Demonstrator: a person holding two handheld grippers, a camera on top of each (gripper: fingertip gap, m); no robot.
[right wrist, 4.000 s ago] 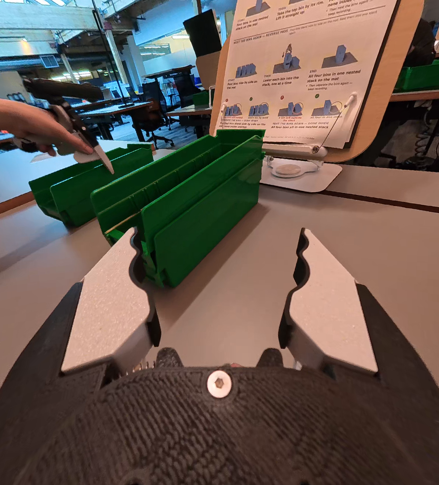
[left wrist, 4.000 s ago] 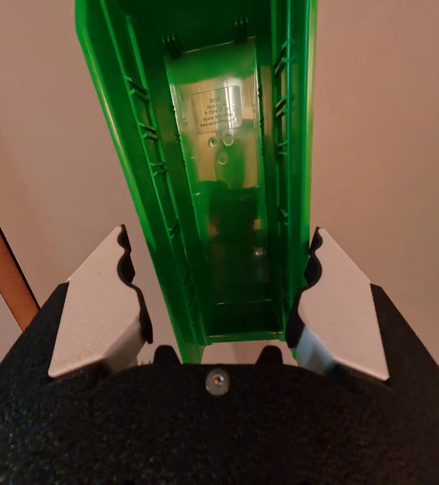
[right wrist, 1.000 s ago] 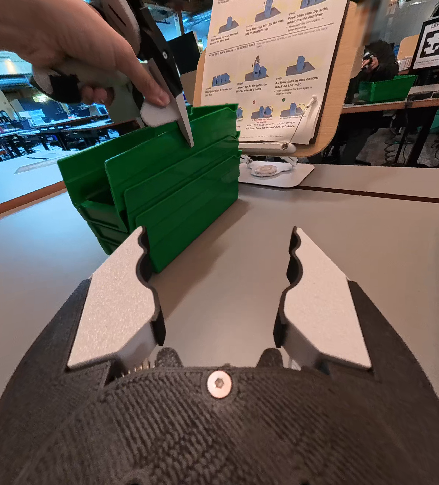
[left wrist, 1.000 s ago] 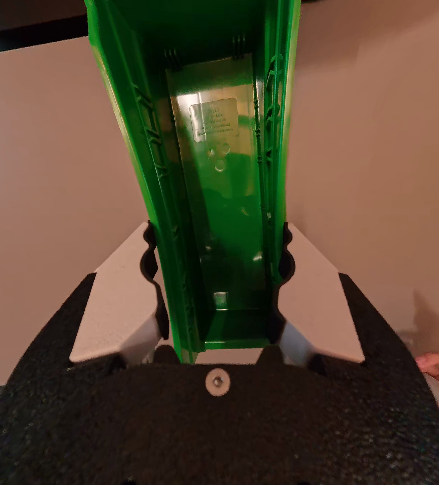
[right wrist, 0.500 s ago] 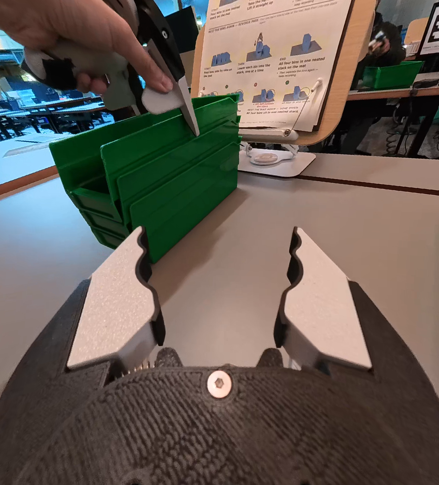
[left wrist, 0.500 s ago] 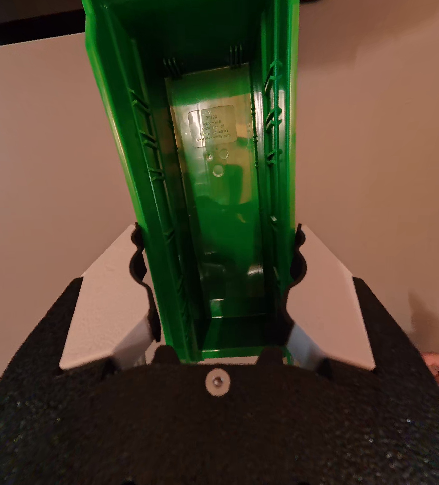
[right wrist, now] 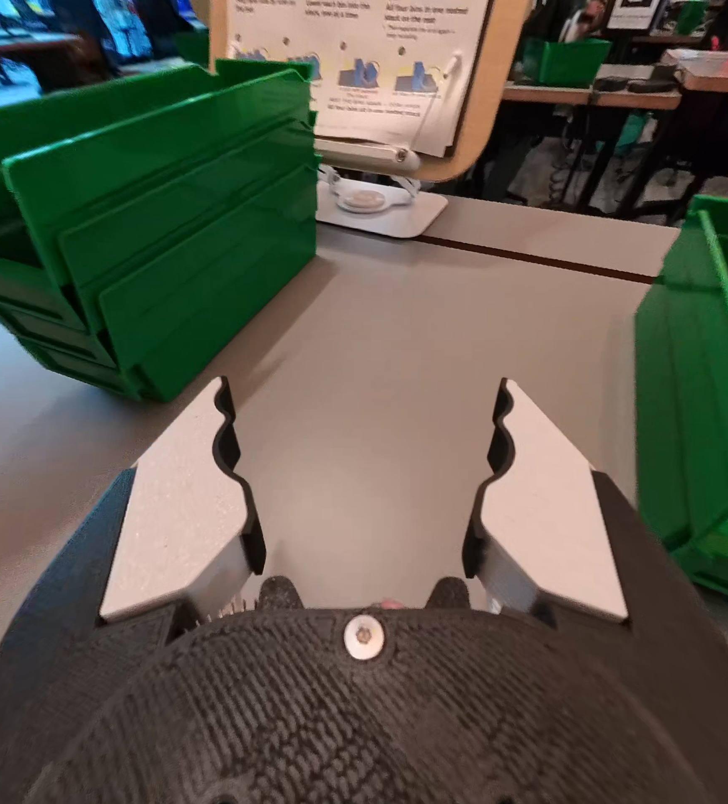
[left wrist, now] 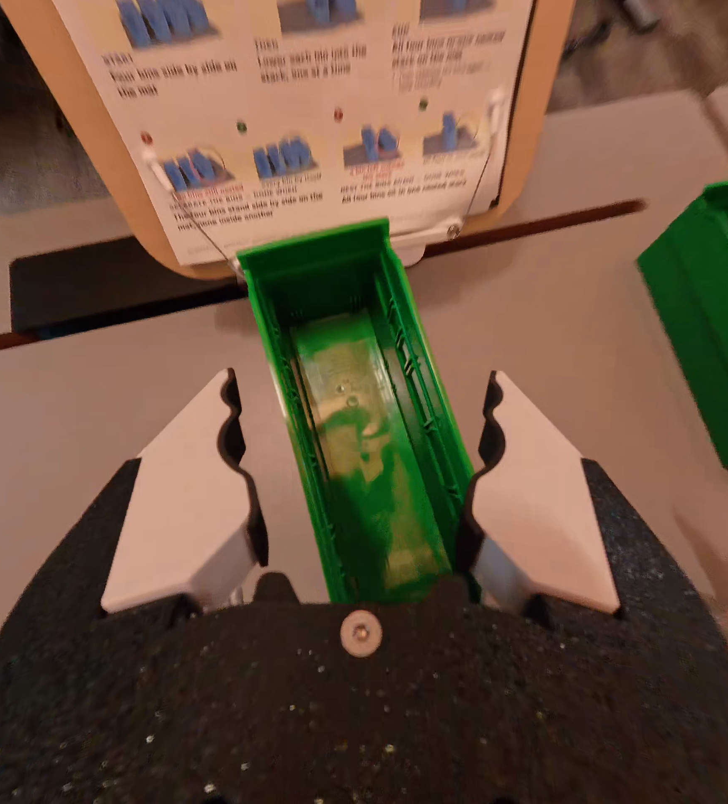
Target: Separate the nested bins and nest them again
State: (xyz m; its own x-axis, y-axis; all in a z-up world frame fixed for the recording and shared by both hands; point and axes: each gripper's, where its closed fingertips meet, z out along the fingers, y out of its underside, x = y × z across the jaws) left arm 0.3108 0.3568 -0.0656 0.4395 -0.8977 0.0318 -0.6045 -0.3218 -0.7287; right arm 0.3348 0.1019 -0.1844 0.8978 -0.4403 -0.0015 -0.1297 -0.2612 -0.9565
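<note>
In the left wrist view, my left gripper [left wrist: 360, 391] is open above the nested stack of green bins [left wrist: 353, 413] and looks down into the top bin. Its fingers [left wrist: 179, 500] straddle the bin's near end, and the right one is close against the bin's right wall. In the right wrist view the same stack [right wrist: 170, 226] stands at the left on the grey table [right wrist: 375, 348], with three stepped side walls showing. A single green bin [right wrist: 701, 391] stands at the right and also shows in the left wrist view [left wrist: 710, 326]. My right gripper [right wrist: 362, 435] is open and empty, low over the table between them.
An instruction board [right wrist: 375, 65] on a white stand base [right wrist: 379, 209] stands behind the stack, and it also shows in the left wrist view [left wrist: 310, 108]. A dark seam [right wrist: 527, 256] crosses the table. Other tables with green and red bins stand far back right.
My left gripper has opened, let go of the top bin and tilted up, so the board now shows. My right gripper has moved forward, and the single bin has come into view at the right.
</note>
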